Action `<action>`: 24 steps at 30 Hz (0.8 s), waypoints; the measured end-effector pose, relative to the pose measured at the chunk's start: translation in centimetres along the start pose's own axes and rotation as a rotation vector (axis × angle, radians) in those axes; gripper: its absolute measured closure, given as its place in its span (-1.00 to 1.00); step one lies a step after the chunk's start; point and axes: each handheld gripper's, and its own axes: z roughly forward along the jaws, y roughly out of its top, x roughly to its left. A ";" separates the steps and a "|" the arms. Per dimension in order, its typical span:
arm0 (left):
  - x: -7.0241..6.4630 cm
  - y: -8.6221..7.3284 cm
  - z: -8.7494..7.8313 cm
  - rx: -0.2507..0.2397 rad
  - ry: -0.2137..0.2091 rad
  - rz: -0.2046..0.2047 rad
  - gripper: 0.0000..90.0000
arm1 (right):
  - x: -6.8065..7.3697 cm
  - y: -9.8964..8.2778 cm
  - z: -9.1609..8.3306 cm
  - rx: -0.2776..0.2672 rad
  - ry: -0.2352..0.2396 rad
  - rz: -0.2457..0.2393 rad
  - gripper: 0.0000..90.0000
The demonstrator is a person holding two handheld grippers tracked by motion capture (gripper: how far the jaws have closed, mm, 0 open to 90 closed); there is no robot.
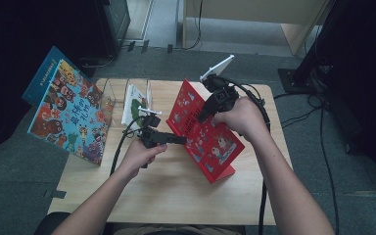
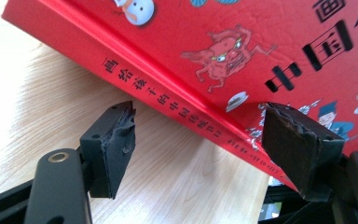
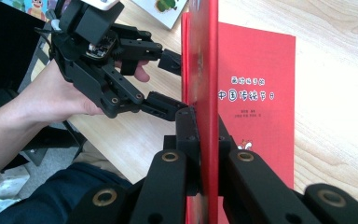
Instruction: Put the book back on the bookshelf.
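One red book (image 1: pixel 206 133) stands tilted on the wooden table (image 1: pixel 176 191), its cover lifted. Your right gripper (image 3: pixel 200 140) pinches that cover tight. Your left gripper (image 2: pixel 198 140) is spread wide at the book's spine; slide it on before you squeeze. Left of the book sits a clear rack (image 1: pixel 127 95).

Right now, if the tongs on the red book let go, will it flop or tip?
The red book looks like a stiff hardcover, so probably no flopping. Propped tilted on one edge, it would likely tip flat. Its glossy cover may slide on the wooden table.
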 end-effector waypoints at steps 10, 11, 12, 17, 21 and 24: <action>0.1 0.1 -0.2 -0.008 -0.035 -0.005 -0.43 | 0.6 0.2 -0.1 0.014 -0.012 -0.016 0.97; 0.1 0.2 -0.2 -0.009 -0.036 -0.012 -0.44 | 0.6 0.3 -0.1 0.014 -0.011 -0.022 0.97; 0.1 0.2 -0.3 -0.007 -0.037 -0.014 -0.45 | 0.7 0.3 -0.1 0.019 -0.010 -0.023 0.97; 0.0 0.3 -0.3 -0.001 -0.021 0.001 -0.49 | 0.7 0.2 -0.1 0.020 -0.009 -0.035 0.97; 0.0 0.5 -0.4 -0.004 -0.029 -0.003 -0.54 | 0.7 0.2 -0.2 0.016 -0.003 -0.037 0.97; 0.1 0.5 -0.3 -0.003 -0.032 0.000 -0.56 | 0.7 0.1 -0.3 0.019 0.002 -0.038 0.96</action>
